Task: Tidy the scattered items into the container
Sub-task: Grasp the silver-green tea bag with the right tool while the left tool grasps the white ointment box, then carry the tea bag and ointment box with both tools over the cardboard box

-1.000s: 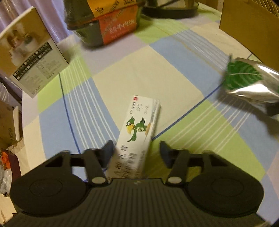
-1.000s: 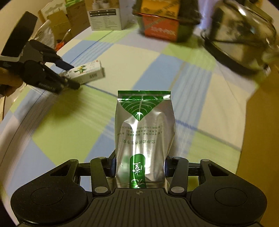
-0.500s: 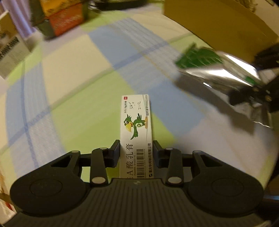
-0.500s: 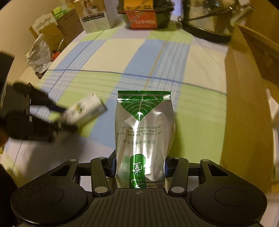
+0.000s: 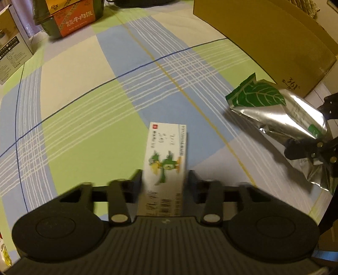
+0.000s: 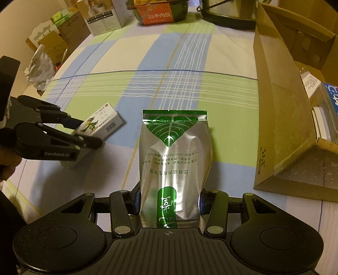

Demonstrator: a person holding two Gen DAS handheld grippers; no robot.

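Checked cloth (image 6: 147, 63) in green, blue and cream covers the table beneath us, and both our grippers hang above it with something in each. Compared with half a second ago, our left view has swung so that the orange-labelled food tub (image 5: 74, 19) at the far edge is back in sight, and the white carton in our left gripper now looks blurred where it was sharp. In the right view the left gripper, smeared before, now reads crisply, and the cardboard box has come nearer on the right.

Around the table edge we see a white product box (image 6: 105, 17), a dark glass-lidded pot (image 6: 228, 14) and stacked cartons beyond the cloth on the left.

Our left gripper (image 5: 164, 186) is closed on the white carton with a green parrot (image 5: 166, 160); its long axis runs straight away from the camera, the barcode end nearest us. Our right gripper (image 6: 169, 203) is clamped on the silver pouch with a green leaf (image 6: 175, 152), which points lengthwise away from us, its sealed leaf end farthest. Seen from the left wrist, the pouch tilts, leaf end up and toward the open cardboard box (image 6: 281, 118), which stands just to the right of the pouch, with packets already inside.
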